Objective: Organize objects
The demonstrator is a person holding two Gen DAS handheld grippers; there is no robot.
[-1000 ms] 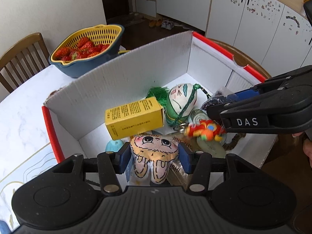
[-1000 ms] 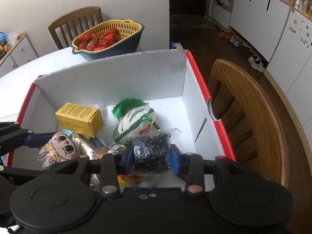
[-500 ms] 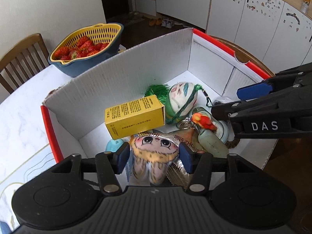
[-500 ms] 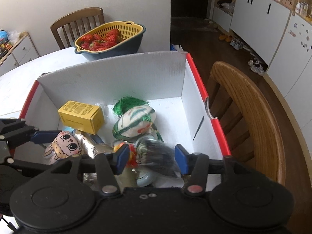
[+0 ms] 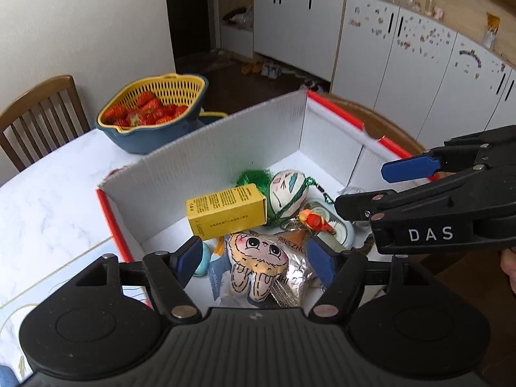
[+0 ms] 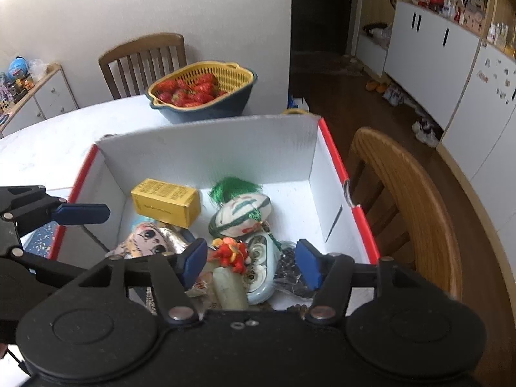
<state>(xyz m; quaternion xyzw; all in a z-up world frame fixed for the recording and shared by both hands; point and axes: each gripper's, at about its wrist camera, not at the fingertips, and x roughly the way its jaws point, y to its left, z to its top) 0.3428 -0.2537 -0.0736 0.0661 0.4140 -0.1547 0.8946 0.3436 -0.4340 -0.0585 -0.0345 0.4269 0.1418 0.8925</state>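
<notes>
A white cardboard box with red rims holds a yellow carton, a plush doll face, a painted egg-shaped mask with green tassel, an orange toy and a bag of small black pieces. My left gripper is open above the doll, which lies loose in the box. My right gripper is open and empty above the box's near side; it also shows in the left wrist view.
A blue bowl with a yellow strainer of strawberries stands on the white table behind the box. Wooden chairs stand beyond the table and to the box's right. White cabinets line the far wall.
My left gripper opened and let the doll drop into the box. My right gripper opened, released the bag of black pieces into the box, and both grippers lifted up.
</notes>
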